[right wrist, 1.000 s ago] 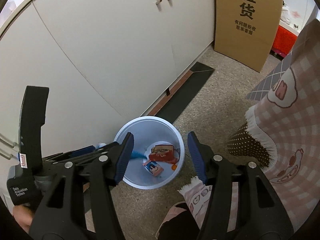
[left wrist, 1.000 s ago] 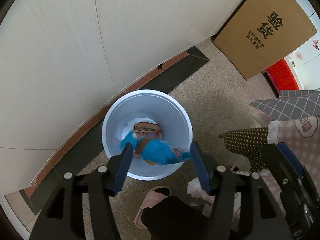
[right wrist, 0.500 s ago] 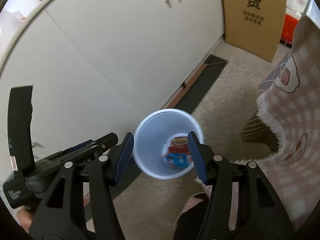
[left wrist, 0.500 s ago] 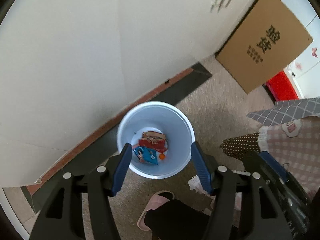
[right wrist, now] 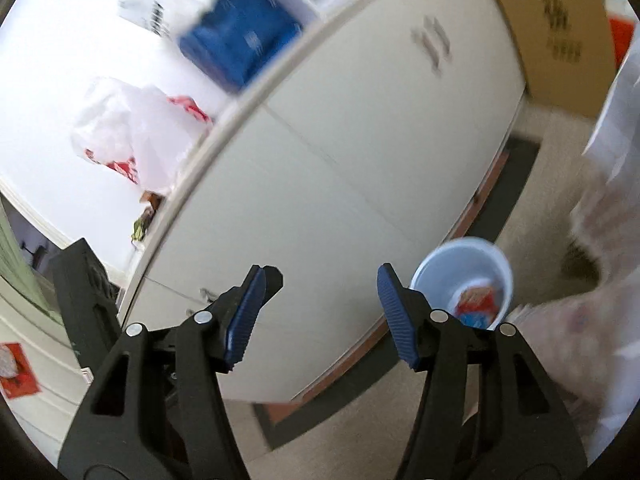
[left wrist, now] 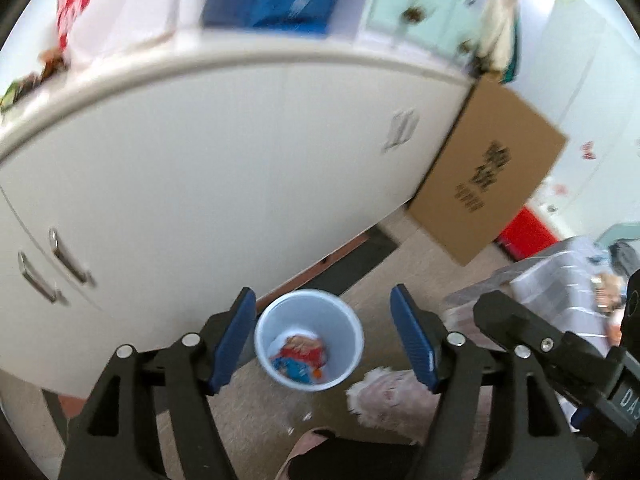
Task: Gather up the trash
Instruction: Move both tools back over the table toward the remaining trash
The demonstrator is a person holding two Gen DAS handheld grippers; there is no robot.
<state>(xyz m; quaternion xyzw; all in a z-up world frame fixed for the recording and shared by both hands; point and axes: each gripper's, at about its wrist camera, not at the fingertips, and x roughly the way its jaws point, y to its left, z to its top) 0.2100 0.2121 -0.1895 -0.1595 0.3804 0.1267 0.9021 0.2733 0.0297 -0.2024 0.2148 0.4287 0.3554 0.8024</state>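
Note:
A white round trash bin (left wrist: pixel 344 320) stands on the floor beside the white cabinet (left wrist: pixel 240 152). Red and blue wrappers (left wrist: pixel 300 360) lie at its bottom. My left gripper (left wrist: pixel 322 340) is open and empty, held high above the bin. My right gripper (right wrist: pixel 320 316) is open and empty, facing the cabinet front, with the bin (right wrist: pixel 452 268) low to its right and the wrappers (right wrist: pixel 478 304) inside it. Both views are blurred by motion.
A cardboard box (left wrist: pixel 488 176) leans by the cabinet's far end. On the countertop sit a blue box (right wrist: pixel 236 40) and a white plastic bag (right wrist: pixel 132 124). A pink slipper (left wrist: pixel 308 444) and the person's checked clothing (right wrist: pixel 600 320) are near the bin.
Both grippers rose well away from the bin and tilted up, so the countertop came into view. The blue wrapper fell from between the left fingers into the bin a second ago.

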